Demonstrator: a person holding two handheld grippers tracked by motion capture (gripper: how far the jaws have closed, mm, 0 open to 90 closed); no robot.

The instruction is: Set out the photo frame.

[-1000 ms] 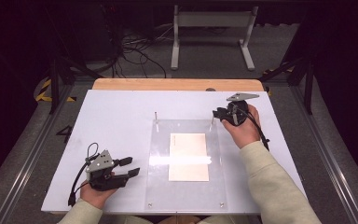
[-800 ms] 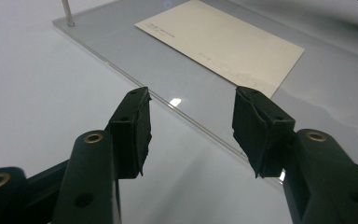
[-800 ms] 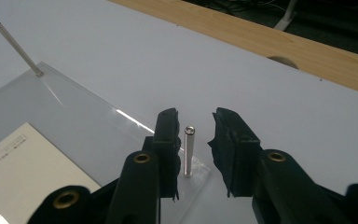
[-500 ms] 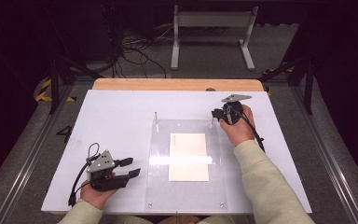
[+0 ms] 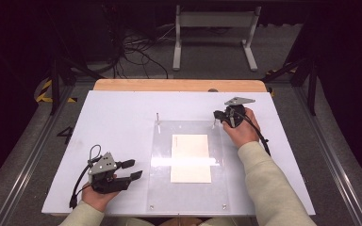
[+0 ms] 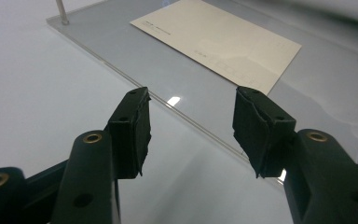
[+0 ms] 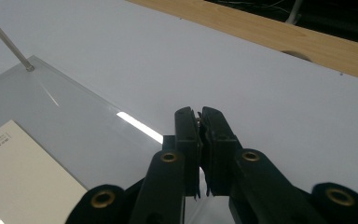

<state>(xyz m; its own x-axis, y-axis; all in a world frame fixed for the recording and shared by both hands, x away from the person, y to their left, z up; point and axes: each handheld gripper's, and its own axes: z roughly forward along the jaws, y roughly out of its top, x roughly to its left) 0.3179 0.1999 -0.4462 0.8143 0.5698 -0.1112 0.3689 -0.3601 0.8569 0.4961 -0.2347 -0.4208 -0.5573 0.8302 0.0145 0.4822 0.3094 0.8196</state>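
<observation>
- The person is wearing pale cream long sleeves (image 5: pixel 273 188).
- Each black hand-held gripper, left (image 5: pixel 133 169) and right (image 5: pixel 216 115), is carrying a grey three-cornered plate and trailing a black cable.
- Brass-ringed screw holes are dotting the jaws' black arms.

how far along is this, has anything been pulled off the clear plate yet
Nothing clearly done: the cream card lies flat under the clear plate, and the far-left pin stands upright. In hand: the right hand-held gripper is shut at the far-right pin. The left hand-held gripper waits open, so any lifting remains.
</observation>
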